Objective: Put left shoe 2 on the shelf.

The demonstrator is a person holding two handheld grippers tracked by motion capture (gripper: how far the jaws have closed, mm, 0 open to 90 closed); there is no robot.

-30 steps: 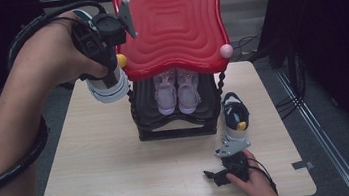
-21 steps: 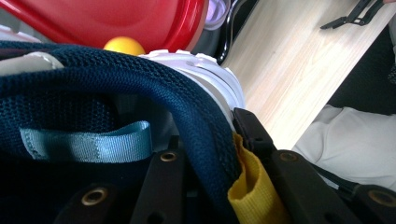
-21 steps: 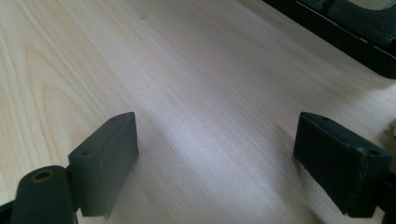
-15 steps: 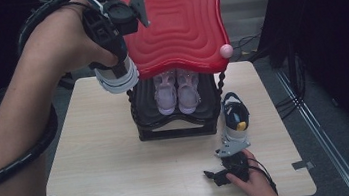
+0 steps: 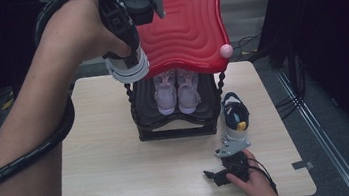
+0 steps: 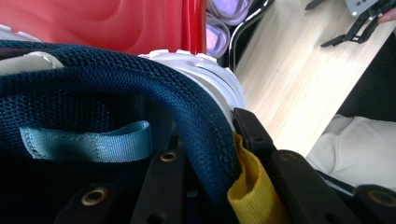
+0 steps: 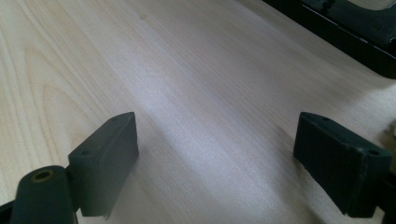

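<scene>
We see the left claw [image 5: 130, 58] raised beside the red rack top [image 5: 188, 20], pinching a navy shoe [image 5: 128, 68] by its collar; the white sole hangs just below the claw. The right claw [image 5: 215, 177] rests on the surface [image 5: 121, 175], jaws spread, nothing between them. A second shoe [image 5: 235, 121] stands just beyond it.
</scene>
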